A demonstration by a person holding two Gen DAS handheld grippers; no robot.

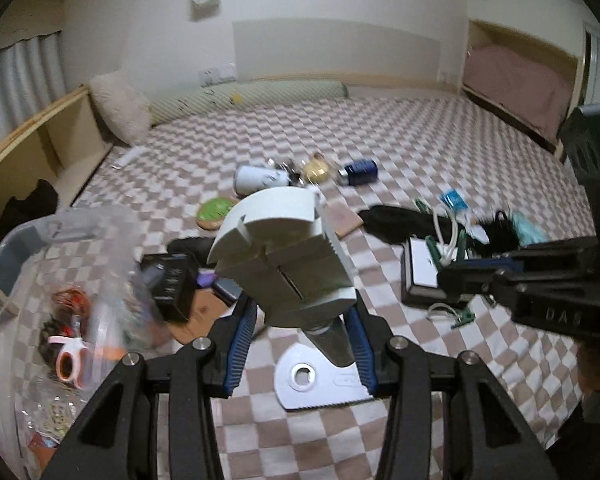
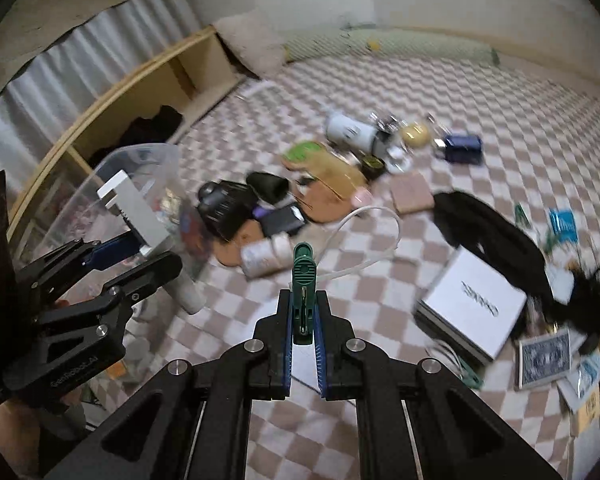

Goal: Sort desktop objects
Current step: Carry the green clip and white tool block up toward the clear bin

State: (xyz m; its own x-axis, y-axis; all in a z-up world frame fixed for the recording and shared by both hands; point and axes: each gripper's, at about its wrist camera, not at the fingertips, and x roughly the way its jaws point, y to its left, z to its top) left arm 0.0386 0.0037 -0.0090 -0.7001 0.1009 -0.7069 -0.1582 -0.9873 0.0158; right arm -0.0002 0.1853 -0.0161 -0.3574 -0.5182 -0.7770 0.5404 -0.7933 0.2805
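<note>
My left gripper (image 1: 300,316) is shut on a grey plastic clamp tool (image 1: 284,256) and holds it above the checkered cloth, just right of the clear plastic bin (image 1: 28,248). The tool and left gripper also show in the right wrist view (image 2: 134,220), next to the bin (image 2: 140,160). My right gripper (image 2: 303,316) is shut on a green clothes peg (image 2: 303,280) with a white cable (image 2: 376,236) trailing from it. It shows at the right of the left wrist view (image 1: 460,276), over a white box (image 1: 420,276).
Loose items lie on the cloth: a white can (image 2: 350,130), a blue can (image 2: 462,146), a black pouch (image 2: 488,224), a white box (image 2: 472,308), playing cards (image 2: 544,356), a black camera (image 2: 224,204). The bin holds sunglasses (image 1: 70,364). A wooden shelf (image 2: 140,92) stands at left.
</note>
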